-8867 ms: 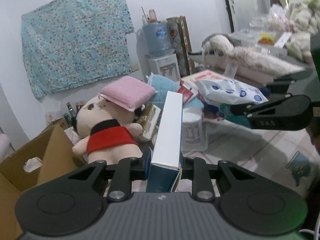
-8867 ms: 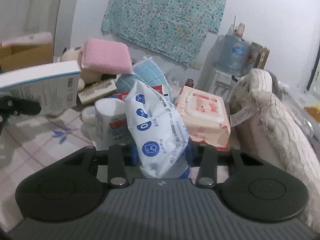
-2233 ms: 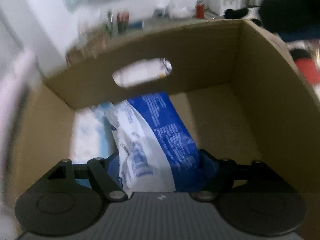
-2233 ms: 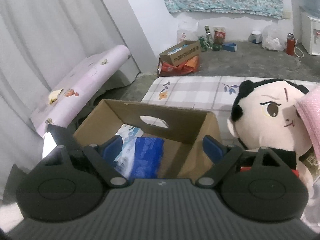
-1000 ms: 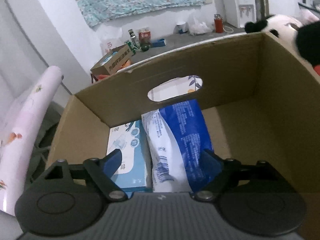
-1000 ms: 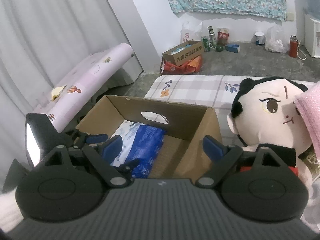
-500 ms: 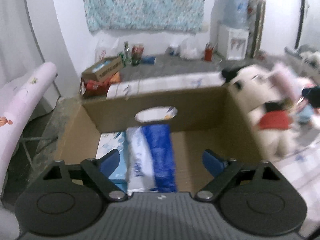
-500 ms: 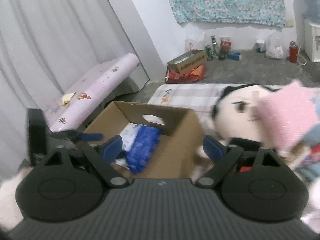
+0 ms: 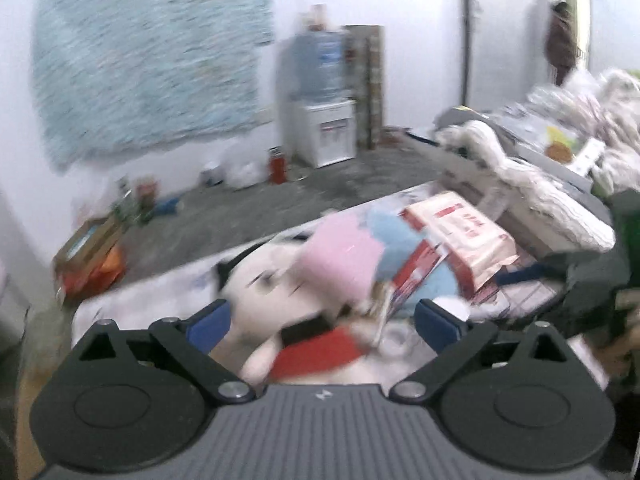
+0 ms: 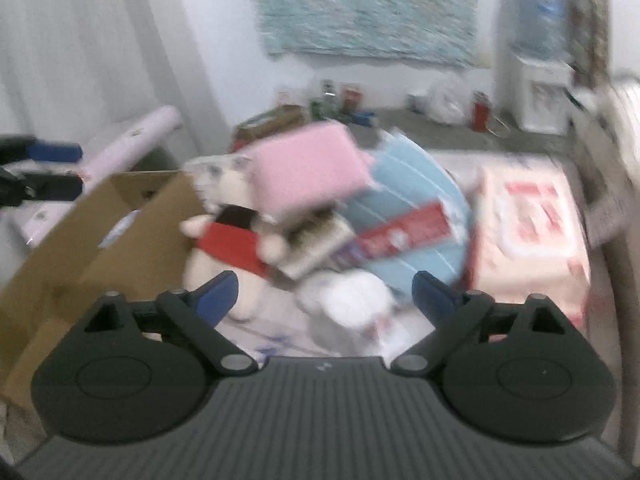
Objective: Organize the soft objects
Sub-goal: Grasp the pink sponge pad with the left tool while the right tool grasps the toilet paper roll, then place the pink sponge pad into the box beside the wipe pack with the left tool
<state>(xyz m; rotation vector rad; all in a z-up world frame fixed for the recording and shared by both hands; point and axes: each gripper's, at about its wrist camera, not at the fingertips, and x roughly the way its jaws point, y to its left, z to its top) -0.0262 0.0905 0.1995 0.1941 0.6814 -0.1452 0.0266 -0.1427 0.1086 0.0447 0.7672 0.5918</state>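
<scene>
- Facing the pile with both tools empty: my left gripper (image 9: 322, 322) and right gripper (image 10: 325, 294) each have jaws opening wide, nothing between them.
- The pile sits on the checked bedding: a plush doll (image 10: 236, 236) in a red top, a pink pad (image 10: 302, 166) resting on its head, a light blue cushion (image 10: 416, 196) behind, a pink wipes pack (image 10: 532, 228) to the right, a white roll (image 10: 352, 300) nearest my right gripper.
- The cardboard box (image 10: 120, 232) stands just left of the doll, touching or nearly so; both views are blurred.
- My judgement: slow the swing until the views settle, then take the top item first, the pink pad, so the stack beneath does not topple.
- Close across the pad's narrow side, squarely, lightly.
</scene>
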